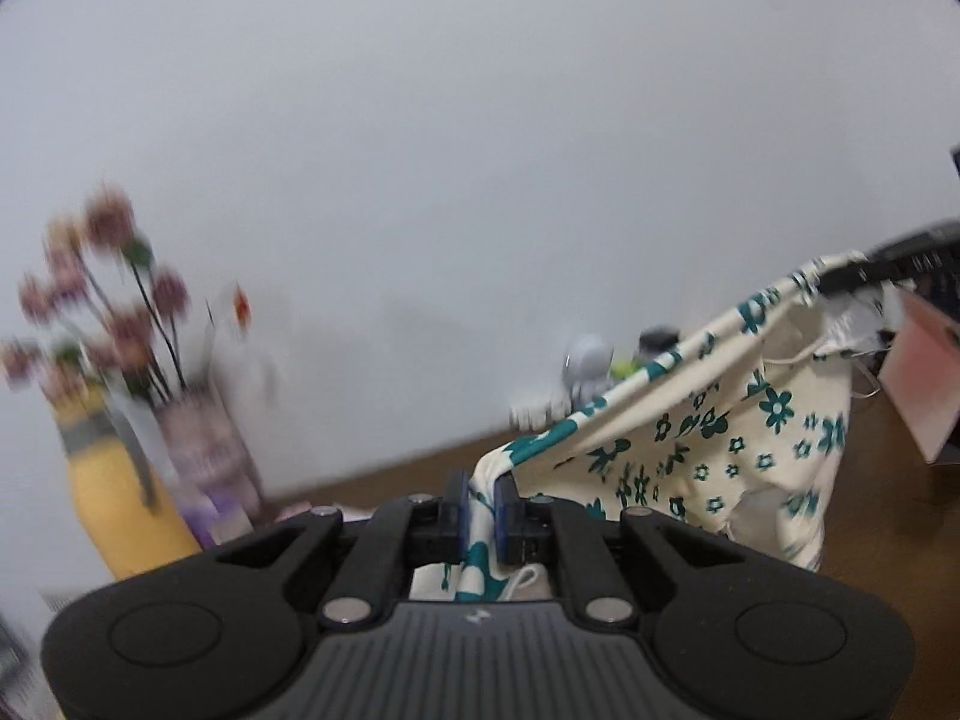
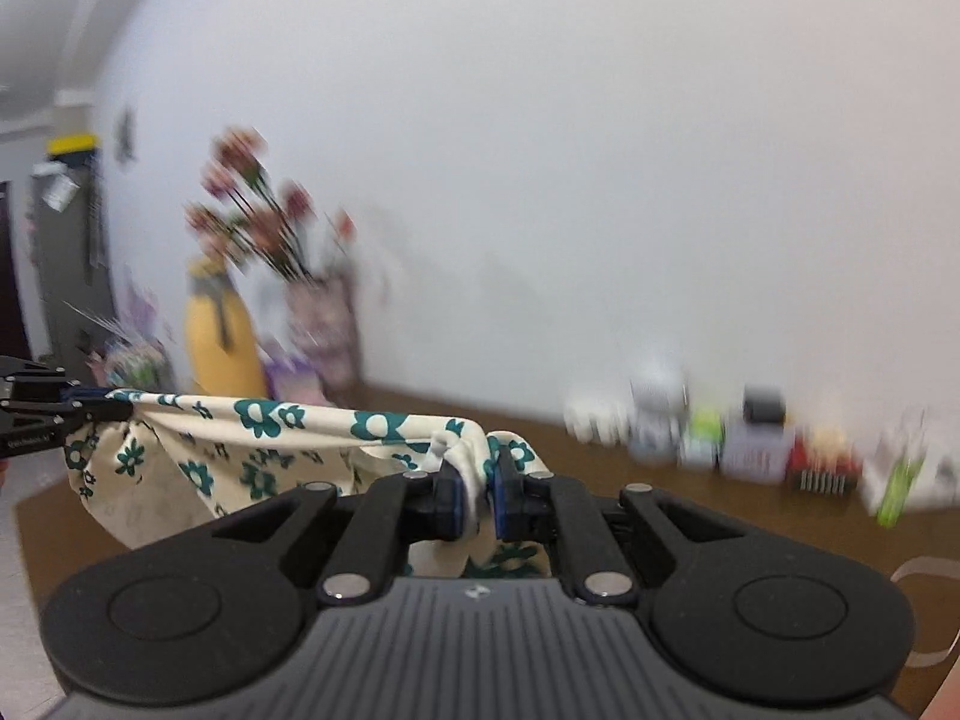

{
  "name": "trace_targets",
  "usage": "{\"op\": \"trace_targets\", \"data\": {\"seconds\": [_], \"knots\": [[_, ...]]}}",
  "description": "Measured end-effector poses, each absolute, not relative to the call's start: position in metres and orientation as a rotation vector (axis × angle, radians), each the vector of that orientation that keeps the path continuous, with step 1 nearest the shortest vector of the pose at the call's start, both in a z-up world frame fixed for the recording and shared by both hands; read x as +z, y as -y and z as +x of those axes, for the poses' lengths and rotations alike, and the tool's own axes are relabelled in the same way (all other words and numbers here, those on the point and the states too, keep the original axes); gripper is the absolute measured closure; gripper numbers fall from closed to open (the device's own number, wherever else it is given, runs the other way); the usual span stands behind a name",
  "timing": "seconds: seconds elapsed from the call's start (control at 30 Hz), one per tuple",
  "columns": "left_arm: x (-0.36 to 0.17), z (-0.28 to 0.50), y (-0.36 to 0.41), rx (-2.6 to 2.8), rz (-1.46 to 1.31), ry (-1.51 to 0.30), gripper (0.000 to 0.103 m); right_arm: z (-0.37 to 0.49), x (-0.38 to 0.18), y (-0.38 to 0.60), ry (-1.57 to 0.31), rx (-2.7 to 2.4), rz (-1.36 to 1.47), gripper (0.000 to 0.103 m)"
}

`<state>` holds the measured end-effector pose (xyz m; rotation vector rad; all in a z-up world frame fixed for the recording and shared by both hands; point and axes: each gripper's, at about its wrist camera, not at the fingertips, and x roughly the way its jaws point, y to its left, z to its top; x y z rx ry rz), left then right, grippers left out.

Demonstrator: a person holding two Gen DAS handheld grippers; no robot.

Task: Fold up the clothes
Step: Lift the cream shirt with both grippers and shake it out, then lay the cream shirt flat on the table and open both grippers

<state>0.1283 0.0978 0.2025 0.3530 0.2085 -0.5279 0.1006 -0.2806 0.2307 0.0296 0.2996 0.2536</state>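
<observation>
A cream garment with a teal flower print hangs stretched in the air between my two grippers. My left gripper is shut on one corner of it. My right gripper is shut on the other corner, where a white drawstring shows; it also appears at the far right of the left wrist view, pinching the cloth. The left gripper shows at the left edge of the right wrist view. The garment sags below the taut top edge, above a brown table.
A white wall stands behind the table. A yellow bottle and a vase of dark pink flowers stand at the back left. Small boxes and bottles line the wall at the back right. A pink box is at the right.
</observation>
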Motion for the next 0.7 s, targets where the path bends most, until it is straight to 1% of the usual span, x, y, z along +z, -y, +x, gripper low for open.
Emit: {"op": "trace_targets", "data": {"seconds": [0.13, 0.23, 0.33, 0.4, 0.47, 0.5, 0.57, 0.63, 0.67, 0.7], "knots": [[0.242, 0.066, -0.112, -0.503, 0.439, -0.096, 0.096, 0.043, 0.282, 0.273, -0.21, 0.303, -0.034, 0.095], [0.272, 0.045, -0.111, -0.465, 0.511, -0.042, 0.096, 0.015, 0.316, 0.265, -0.181, 0.325, -0.104, 0.095], [0.289, 0.062, -0.098, -0.44, 0.565, -0.068, 0.095, 0.016, 0.341, 0.257, -0.192, 0.321, -0.175, 0.095], [0.281, 0.097, -0.08, -0.44, 0.588, -0.151, 0.094, 0.041, 0.343, 0.251, -0.26, 0.305, -0.208, 0.095], [0.258, 0.145, -0.06, -0.461, 0.613, -0.272, 0.093, 0.083, 0.328, 0.25, -0.364, 0.292, -0.211, 0.095], [0.237, 0.173, -0.05, -0.474, 0.619, -0.344, 0.092, 0.106, 0.317, 0.249, -0.421, 0.285, -0.207, 0.095], [0.185, 0.23, -0.031, -0.488, 0.607, -0.499, 0.089, 0.162, 0.273, 0.252, -0.561, 0.267, -0.173, 0.095], [0.123, 0.286, -0.015, -0.477, 0.554, -0.662, 0.081, 0.221, 0.217, 0.255, -0.713, 0.247, -0.116, 0.094], [0.095, 0.31, -0.014, -0.437, 0.518, -0.737, 0.08, 0.249, 0.183, 0.259, -0.788, 0.226, -0.071, 0.092], [0.069, 0.333, -0.013, -0.385, 0.479, -0.806, 0.08, 0.27, 0.153, 0.264, -0.842, 0.194, -0.029, 0.082]]}}
